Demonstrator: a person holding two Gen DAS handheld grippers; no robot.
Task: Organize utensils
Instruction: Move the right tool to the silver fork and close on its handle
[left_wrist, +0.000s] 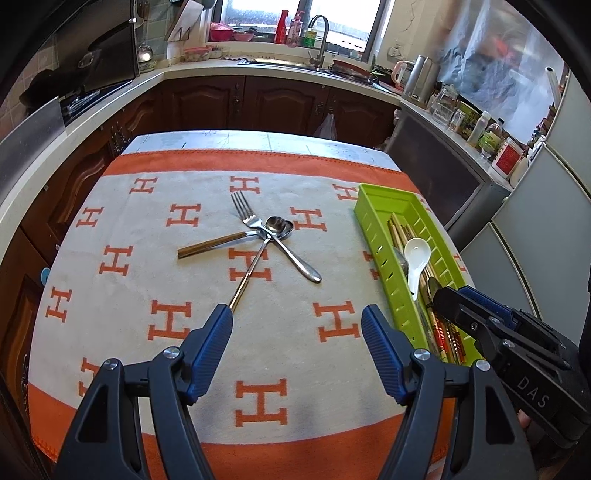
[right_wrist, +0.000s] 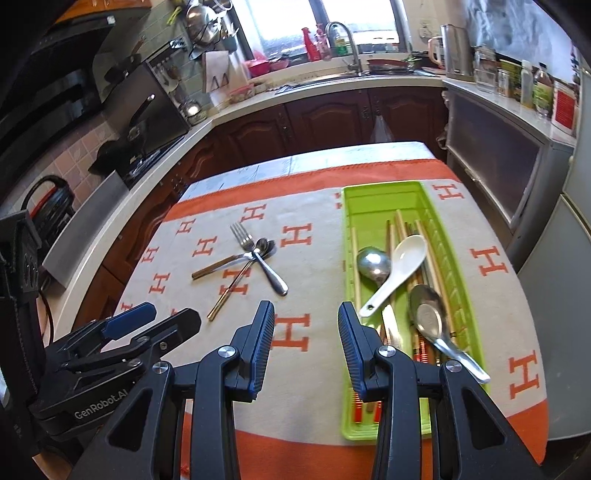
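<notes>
A fork (left_wrist: 242, 212) and two steel spoons (left_wrist: 295, 254) lie crossed in a pile at the middle of the orange-and-white cloth; the pile also shows in the right wrist view (right_wrist: 255, 254). A green tray (left_wrist: 373, 221) on the right holds chopsticks, a white ceramic spoon (left_wrist: 416, 258) and steel spoons (right_wrist: 428, 314). My left gripper (left_wrist: 297, 325) is open and empty, above the cloth near the pile's long thin handle. My right gripper (right_wrist: 306, 328) is open and empty, over the tray's (right_wrist: 384, 192) near left edge.
The table stands in a kitchen. Dark wooden cabinets and a counter with a sink (left_wrist: 295, 62) run along the back. A stove (right_wrist: 147, 158) is at the left. A grey cabinet with bottles and jars (left_wrist: 480, 129) and a fridge stand at the right.
</notes>
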